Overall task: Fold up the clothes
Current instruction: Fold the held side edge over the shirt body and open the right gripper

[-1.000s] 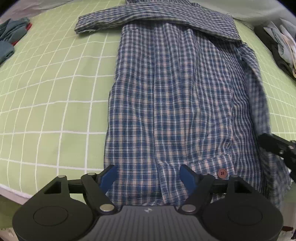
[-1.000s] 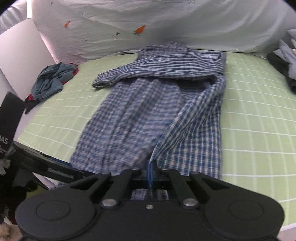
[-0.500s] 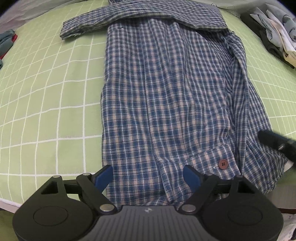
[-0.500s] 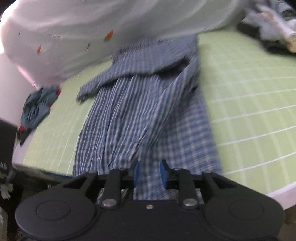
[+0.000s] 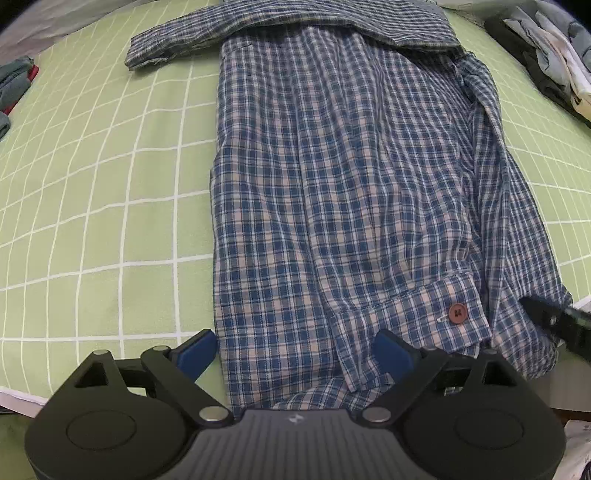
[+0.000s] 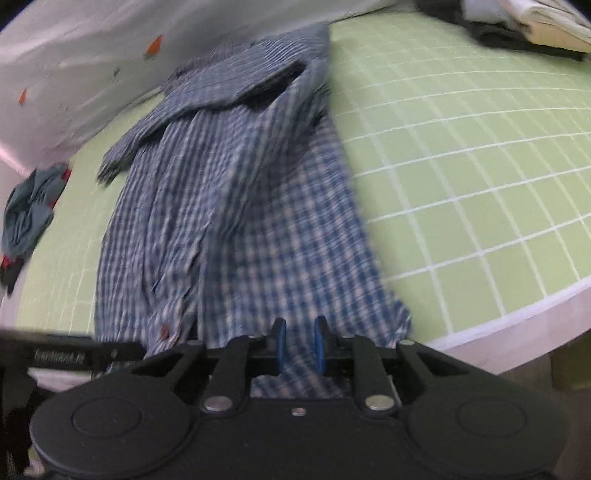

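A blue plaid shirt point(image 5: 340, 177) lies lengthwise on the green grid mat point(image 5: 110, 155), one sleeve folded across its top and another down its right side, a cuff with a brown button point(image 5: 457, 312) near the hem. My left gripper point(image 5: 295, 349) is open over the near hem. In the right wrist view the shirt point(image 6: 236, 221) is motion-blurred; my right gripper point(image 6: 298, 341) hovers at its near right hem with the jaws a small gap apart, nothing held. The right gripper's tip also shows at the right edge of the left wrist view point(image 5: 554, 321).
A pile of clothes point(image 5: 546, 51) lies at the far right of the mat, also in the right wrist view point(image 6: 524, 26). A crumpled teal garment point(image 6: 26, 214) sits at the left edge. A white sheet point(image 6: 74, 55) hangs behind. The table's front edge point(image 6: 517, 321) is close.
My right gripper has let go of the shirt's right side, which now lies folded inward, and its jaws have parted slightly. My left gripper stayed open and shifted a little left along the hem.
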